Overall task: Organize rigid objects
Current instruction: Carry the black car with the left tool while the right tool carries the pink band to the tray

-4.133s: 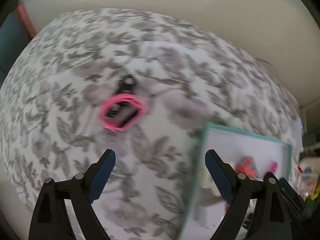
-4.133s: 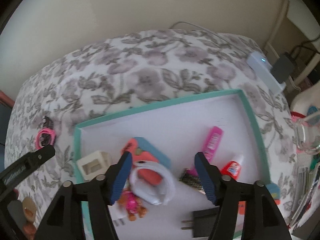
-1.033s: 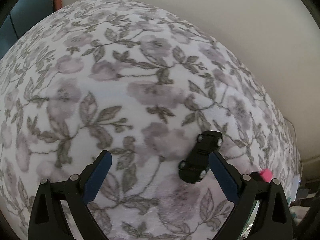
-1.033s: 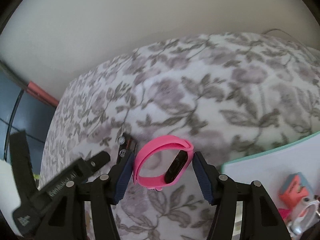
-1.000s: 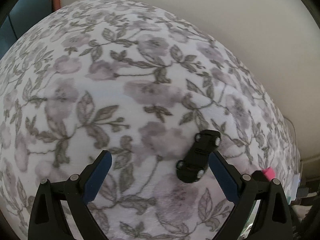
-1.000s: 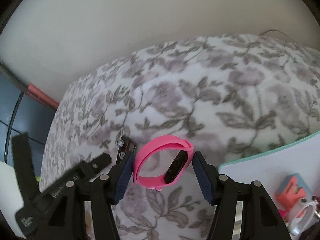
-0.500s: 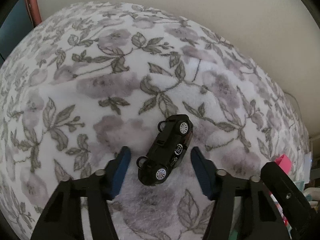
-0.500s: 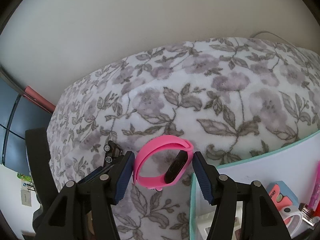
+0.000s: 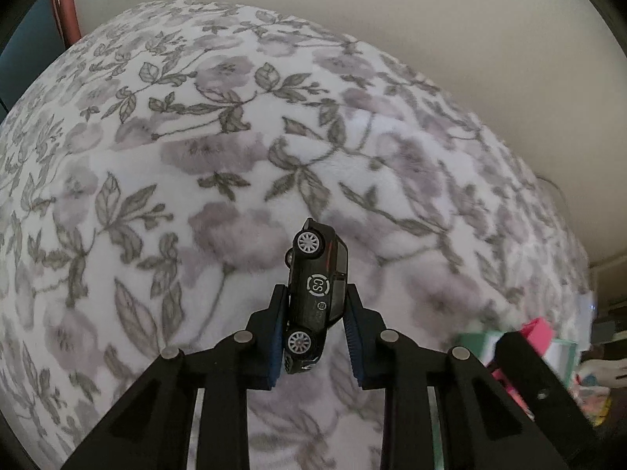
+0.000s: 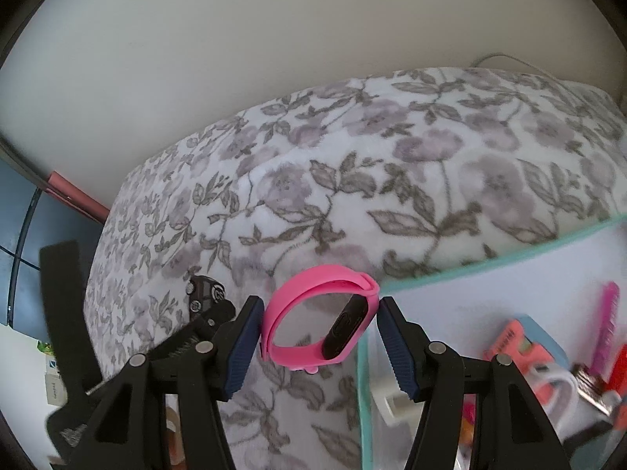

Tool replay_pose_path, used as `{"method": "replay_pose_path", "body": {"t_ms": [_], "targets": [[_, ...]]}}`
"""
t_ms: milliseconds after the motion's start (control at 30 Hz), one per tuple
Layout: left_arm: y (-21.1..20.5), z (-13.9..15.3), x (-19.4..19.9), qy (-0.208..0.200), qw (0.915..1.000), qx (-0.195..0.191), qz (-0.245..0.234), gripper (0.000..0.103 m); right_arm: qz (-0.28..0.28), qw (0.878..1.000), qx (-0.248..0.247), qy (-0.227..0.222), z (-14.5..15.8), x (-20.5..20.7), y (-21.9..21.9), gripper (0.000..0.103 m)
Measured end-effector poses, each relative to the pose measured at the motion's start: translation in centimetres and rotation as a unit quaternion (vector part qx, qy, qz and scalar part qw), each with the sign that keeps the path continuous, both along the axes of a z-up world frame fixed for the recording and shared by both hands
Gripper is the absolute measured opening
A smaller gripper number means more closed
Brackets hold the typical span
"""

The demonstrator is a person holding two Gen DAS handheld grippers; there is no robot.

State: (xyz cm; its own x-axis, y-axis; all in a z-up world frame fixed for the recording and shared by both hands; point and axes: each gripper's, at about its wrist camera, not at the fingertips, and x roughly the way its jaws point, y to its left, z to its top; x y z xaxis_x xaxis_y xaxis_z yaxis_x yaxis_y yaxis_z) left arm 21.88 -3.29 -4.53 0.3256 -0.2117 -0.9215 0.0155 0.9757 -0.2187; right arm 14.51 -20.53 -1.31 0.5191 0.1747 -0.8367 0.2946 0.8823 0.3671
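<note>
Since a second ago the left hand-held gripper (image 9: 313, 329) has been closing its jaws, and the small black die-cast toy car (image 9: 316, 293) that lay between them on the floral fleece blanket (image 9: 196, 156) now sits clamped between the blue pads. Car rests on its side in the grip, wheels facing the camera, long axis running forward along the fingers, nose past the tips; it looks lifted just clear of the blanket.

Right hand-held gripper (image 10: 319, 331) holds the pink silicone fitness band with black tracker (image 10: 321, 325), pads pressed on either side of the loop, jaws about half spread.

Teal-rimmed white shallow box (image 10: 490, 270) lies low and to the right of both grippers. Band hangs just beside its near-left corner; car is further left, well apart from the rim. Judged: the right hand is nearer, so the band likely goes in first, and the car needs a longer rightward carry.
</note>
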Motion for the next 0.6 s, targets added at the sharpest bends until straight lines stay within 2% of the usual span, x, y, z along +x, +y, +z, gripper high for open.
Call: {"method": "replay_pose_path", "body": {"t_ms": [300,433,600], "targets": [[-2.9,5.6,-6.2,-0.025,0.9984,-0.025,-0.045,0.029,-0.029,0.999,-0.027,0.005,3.1,-6.4,-1.8,0.063],[-5.0,6.9,-9.0,-0.033,0.9965,-0.031,-0.071,0.029,-0.052,0.998,-0.036,0.014,3.6,-9.5,-3.3,0.063],[-7.0,7.1,-11.6,-0.028,0.9946,-0.033,-0.094,0.029,-0.077,0.996,-0.042,0.033,3.3,-12.4,-5.2,0.063]]}}
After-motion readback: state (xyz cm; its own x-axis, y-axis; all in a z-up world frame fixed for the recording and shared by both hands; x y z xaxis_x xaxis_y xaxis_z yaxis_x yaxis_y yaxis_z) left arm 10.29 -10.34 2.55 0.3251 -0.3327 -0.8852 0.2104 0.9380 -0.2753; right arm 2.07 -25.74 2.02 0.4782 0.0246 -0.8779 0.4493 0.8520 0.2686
